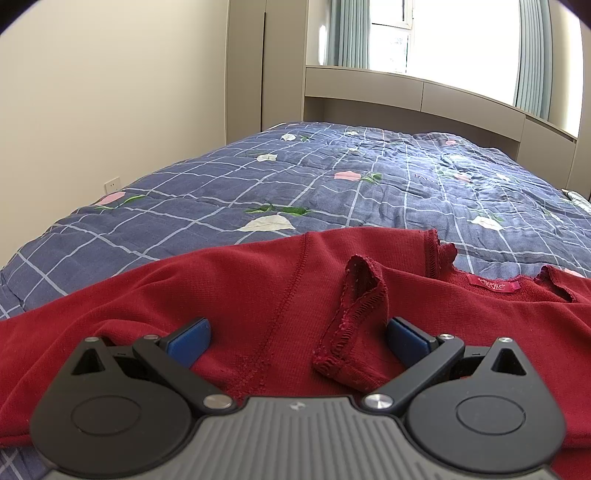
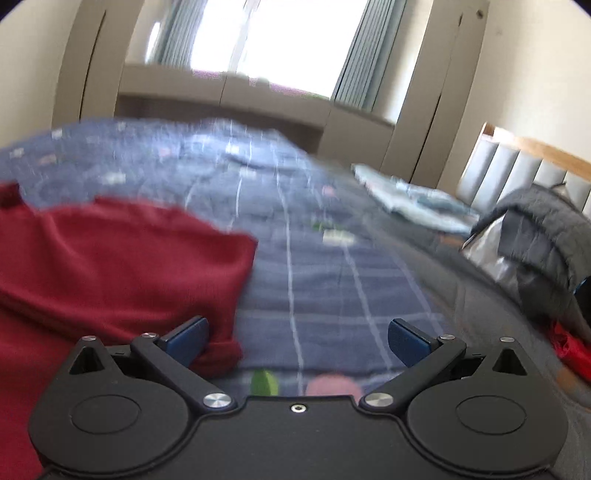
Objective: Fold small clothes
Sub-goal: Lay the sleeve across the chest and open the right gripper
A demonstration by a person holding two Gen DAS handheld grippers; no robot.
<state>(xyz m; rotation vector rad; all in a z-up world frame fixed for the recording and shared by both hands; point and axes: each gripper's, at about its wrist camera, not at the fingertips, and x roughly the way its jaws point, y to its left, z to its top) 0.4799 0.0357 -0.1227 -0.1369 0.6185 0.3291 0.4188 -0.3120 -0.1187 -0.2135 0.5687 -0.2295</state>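
Item 1, red top [image 1: 258,295]: dark red knit garment, spread on the bed [image 1: 332,177] at its near edge. Seams face up in the left wrist view. A stitched vertical seam runs across the cloth between the tool's fingers. Neck opening lies at the far right side of the top, with a pink label [image 1: 493,285] sewn inside it. A narrow hemmed strip [image 1: 354,317] of the same cloth is folded over on the top, just beside the right-hand blue pad.

Item 2, left tool [image 1: 299,341]: black body, blue pads, jaws wide apart and holding nothing. It hangs low over the red top, both pads close to the cloth; contact cannot be told.

Item 3, right tool [image 2: 297,343]: same make, jaws wide apart, empty. It sits at the right-hand edge of the red top [image 2: 110,266]; its left pad [image 2: 188,341] is against or just above the cloth edge, its right pad over bare quilt. This view is blurred.

Item 4, bed: covered by a blue checked quilt with pink and white flowers.

Item 5, other goods on the bed, well apart from the red top, to its right: pale folded cloth [image 2: 413,201]; grey padded jacket [image 2: 543,236] near the headboard [image 2: 517,170]; a small bright red piece [image 2: 569,350] below the jacket, kind not clear.

Item 6, room beyond the red top: beige cabinets [image 1: 369,88], window with blue-green curtains [image 1: 349,33].
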